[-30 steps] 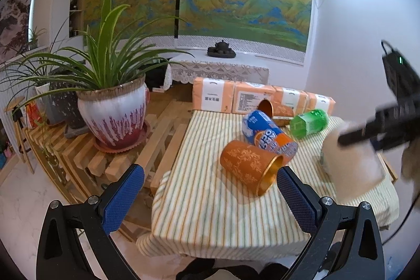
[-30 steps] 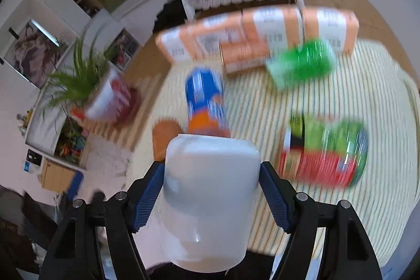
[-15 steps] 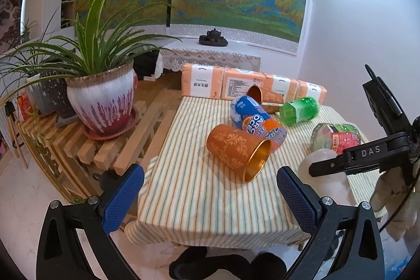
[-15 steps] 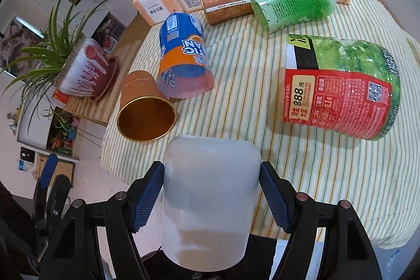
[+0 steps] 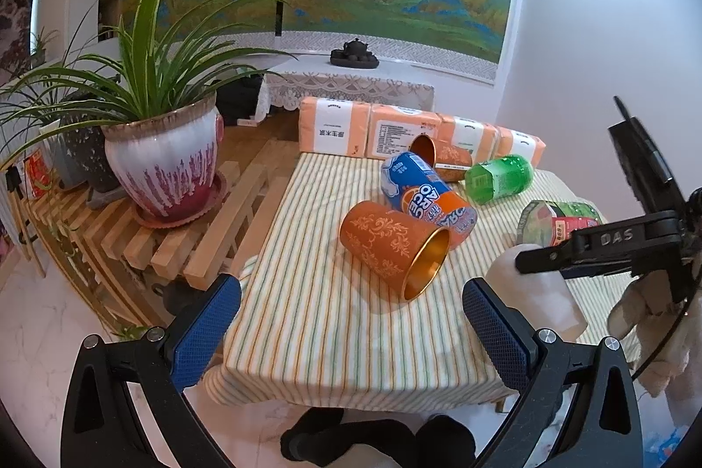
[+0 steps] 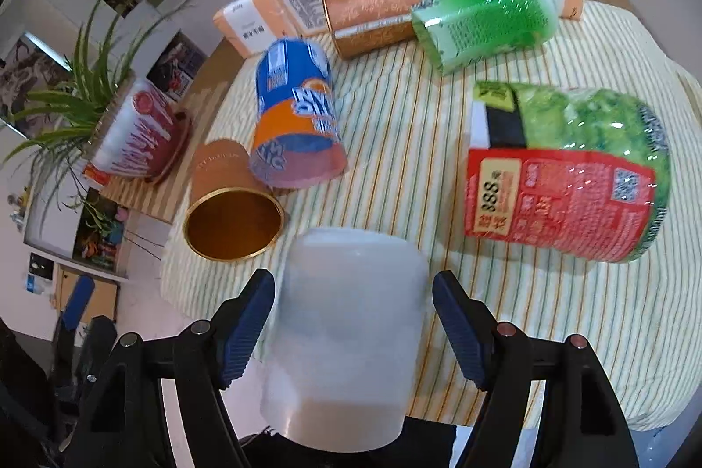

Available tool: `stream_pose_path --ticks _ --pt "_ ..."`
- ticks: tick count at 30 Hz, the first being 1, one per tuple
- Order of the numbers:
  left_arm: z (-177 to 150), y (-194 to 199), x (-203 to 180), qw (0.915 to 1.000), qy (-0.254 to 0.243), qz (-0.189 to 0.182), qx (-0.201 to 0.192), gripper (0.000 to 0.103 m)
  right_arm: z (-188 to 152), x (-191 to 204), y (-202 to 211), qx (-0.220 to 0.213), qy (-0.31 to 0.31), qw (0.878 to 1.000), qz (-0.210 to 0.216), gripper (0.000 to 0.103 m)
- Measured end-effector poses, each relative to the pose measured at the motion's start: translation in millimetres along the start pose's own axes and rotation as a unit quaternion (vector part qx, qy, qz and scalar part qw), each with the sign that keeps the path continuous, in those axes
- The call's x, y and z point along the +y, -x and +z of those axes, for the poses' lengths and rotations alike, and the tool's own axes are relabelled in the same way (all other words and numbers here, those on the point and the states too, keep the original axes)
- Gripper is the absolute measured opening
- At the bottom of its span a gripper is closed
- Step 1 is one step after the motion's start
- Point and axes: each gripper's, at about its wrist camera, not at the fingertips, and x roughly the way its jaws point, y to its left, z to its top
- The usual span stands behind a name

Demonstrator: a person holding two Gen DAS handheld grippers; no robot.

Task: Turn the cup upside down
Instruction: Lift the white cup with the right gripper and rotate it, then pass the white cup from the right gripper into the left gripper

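A frosted white cup (image 6: 346, 332) stands upside down near the front edge of the striped tablecloth (image 6: 548, 301). It also shows in the left wrist view (image 5: 533, 292). My right gripper (image 6: 353, 319) straddles the cup with small gaps between its blue pads and the cup wall, so it is open. The right gripper (image 5: 522, 262) shows as a black arm in the left wrist view. My left gripper (image 5: 349, 330) is open and empty at the table's front edge, to the left of the cup.
On the cloth lie an orange cup with a gold inside (image 5: 395, 246), a blue and orange cup (image 5: 428, 198), a green bottle (image 5: 498, 178), a green and red package (image 6: 566, 169), another orange cup (image 6: 373, 18) and tissue packs (image 5: 421, 132). A potted plant (image 5: 164, 161) stands on a slatted bench at the left.
The right gripper carried the white cup down to the tablecloth and its pads have parted slightly from the cup. The left gripper barely moved.
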Motion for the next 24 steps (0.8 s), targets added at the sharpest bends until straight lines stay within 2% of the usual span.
stream_pose_path --ticks 6,10,17,24 --pt "3 -4 -11 0.9996 -0.002 -0.016 0.022 0.102 -7 -2 34 -0.048 0.009 0.999 0.006 0.071" --pt "8 -10 -23 0.9986 -0.003 -0.032 0.043 0.102 -27 -6 65 -0.101 0.021 0.995 0.004 0.071" --pt "20 -29 -62 0.9952 -0.021 -0.048 0.082 0.102 -88 -16 104 -0.207 0.034 0.976 -0.057 0.071" --pt "27 -49 -105 0.9872 -0.045 -0.078 0.132 0.102 -133 -38 127 -0.271 0.009 0.955 -0.12 0.072"
